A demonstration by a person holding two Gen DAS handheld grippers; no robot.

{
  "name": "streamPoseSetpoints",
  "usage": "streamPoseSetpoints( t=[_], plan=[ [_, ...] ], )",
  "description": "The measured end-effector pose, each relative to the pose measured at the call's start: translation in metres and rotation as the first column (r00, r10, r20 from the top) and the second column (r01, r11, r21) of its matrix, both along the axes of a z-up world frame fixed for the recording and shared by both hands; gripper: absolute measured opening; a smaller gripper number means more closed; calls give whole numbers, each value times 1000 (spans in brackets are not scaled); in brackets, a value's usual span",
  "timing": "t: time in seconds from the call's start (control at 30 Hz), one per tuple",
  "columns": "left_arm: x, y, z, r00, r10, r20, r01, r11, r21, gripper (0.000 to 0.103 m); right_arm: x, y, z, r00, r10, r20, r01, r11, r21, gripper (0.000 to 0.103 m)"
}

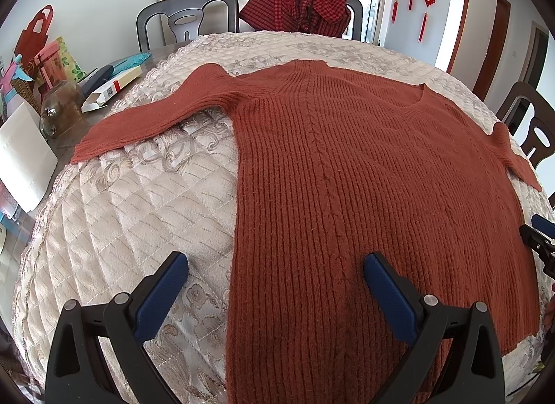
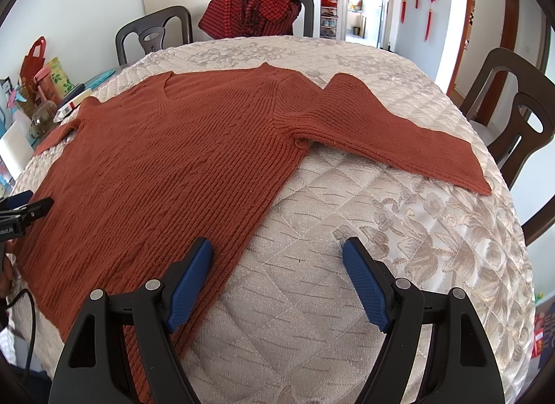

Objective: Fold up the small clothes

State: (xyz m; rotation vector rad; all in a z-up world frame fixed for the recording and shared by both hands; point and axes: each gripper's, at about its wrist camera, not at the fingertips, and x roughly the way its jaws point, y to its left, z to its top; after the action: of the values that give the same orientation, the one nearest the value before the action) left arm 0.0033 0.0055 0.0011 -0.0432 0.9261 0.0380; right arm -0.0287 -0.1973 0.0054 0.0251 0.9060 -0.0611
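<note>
Rust knit sweater [image 1: 364,168] flat on quilted cloth [image 1: 138,202]; both hand-held grippers agape.

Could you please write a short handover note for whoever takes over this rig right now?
Left claw: open, empty, over the sweater's near left edge.
Right claw: open, empty, over the near right edge.
Rust sweater lies flat on the quilted table cover, both sleeves spread out sideways.
Done: sweater laid out; no fold made.
Left: fold sleeves in, then the body. A red checked garment waits on the far chair.
</note>
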Motion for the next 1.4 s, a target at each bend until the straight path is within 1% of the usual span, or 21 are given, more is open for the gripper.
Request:
streamPoseSetpoints(
  t=[0.27, 0.77, 0.83, 1.13, 1.4],
  plan=[
    [0, 0, -1, 1000, 4, -4, -4, 1000, 1, 103, 10, 1, 0, 1000, -3, -31, 3, 1000, 2, 78],
    [-1, 2, -2, 1000, 1, -3, -1, 1000, 2, 103, 9, -1, 2, 999, -13, -36, 14, 1000, 16, 78],
    [-1, 1, -2, 1000, 1, -4, -1, 1000, 3, 103, 8, 1, 3, 999, -7, -33, 8, 1000, 29, 78],
    [-1, 2, -1, 1000, -2, -13, 2, 1000, 0, 103, 10, 16, 6, 999, 35, -18, -35, 999, 33, 78],
    [5, 5, 2, 1000, -6, -5, 6, 1000, -25, 102, 17, 25, 11, 998, 60, -4, -60, 998, 32, 78]
  ],
)
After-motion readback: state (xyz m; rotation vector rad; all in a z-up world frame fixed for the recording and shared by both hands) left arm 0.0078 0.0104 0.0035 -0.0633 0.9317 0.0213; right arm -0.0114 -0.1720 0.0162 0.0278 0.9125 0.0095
